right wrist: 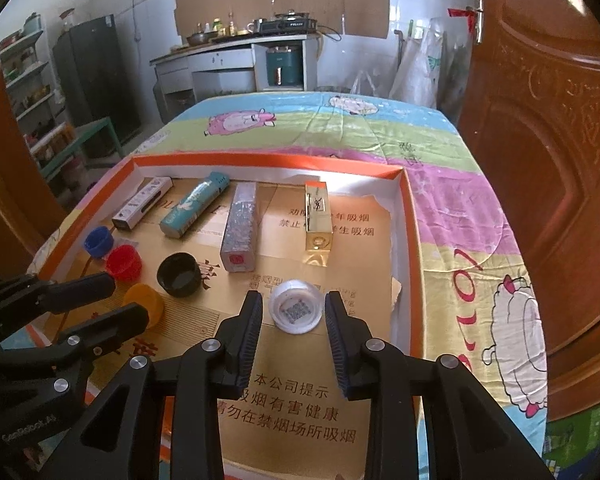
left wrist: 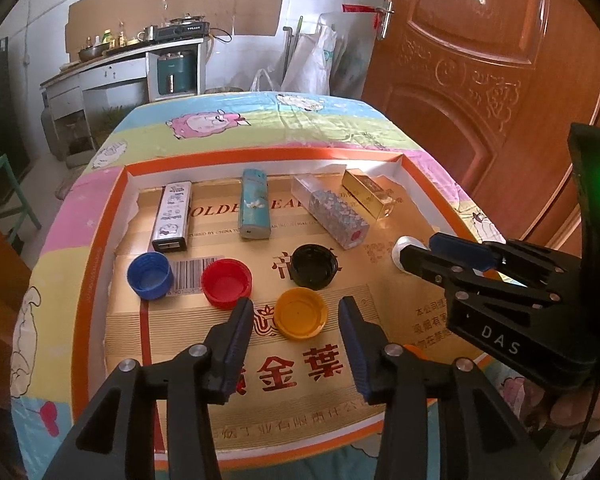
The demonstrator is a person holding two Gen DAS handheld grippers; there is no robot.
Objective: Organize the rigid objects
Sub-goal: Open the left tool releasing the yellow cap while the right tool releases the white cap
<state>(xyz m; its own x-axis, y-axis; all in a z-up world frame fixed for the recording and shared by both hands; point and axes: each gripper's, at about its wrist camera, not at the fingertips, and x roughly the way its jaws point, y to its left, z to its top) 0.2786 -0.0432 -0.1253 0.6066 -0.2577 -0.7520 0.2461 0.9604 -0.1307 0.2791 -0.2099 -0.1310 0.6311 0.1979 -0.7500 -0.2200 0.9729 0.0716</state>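
A yellow cap (left wrist: 300,313) lies on the gold floor of the orange-rimmed tray (left wrist: 100,240), between the fingertips of my left gripper (left wrist: 296,303), which is open with a gap on each side. Blue (left wrist: 150,276), red (left wrist: 226,282) and black (left wrist: 314,266) caps sit in a row just behind it. A white cap (right wrist: 296,311) rests between the pads of my right gripper (right wrist: 293,296); thin gaps show, so it is open. Four slim boxes line the tray's back: white (left wrist: 172,216), teal (left wrist: 254,204), glittery (left wrist: 332,212), gold (left wrist: 370,192).
The tray rests on a table with a cartoon-sheep cloth (right wrist: 480,240). A carved wooden door (left wrist: 480,80) stands close on the right. A kitchen counter (right wrist: 228,52), a green chair (left wrist: 4,192) and shelves (right wrist: 24,80) are farther off.
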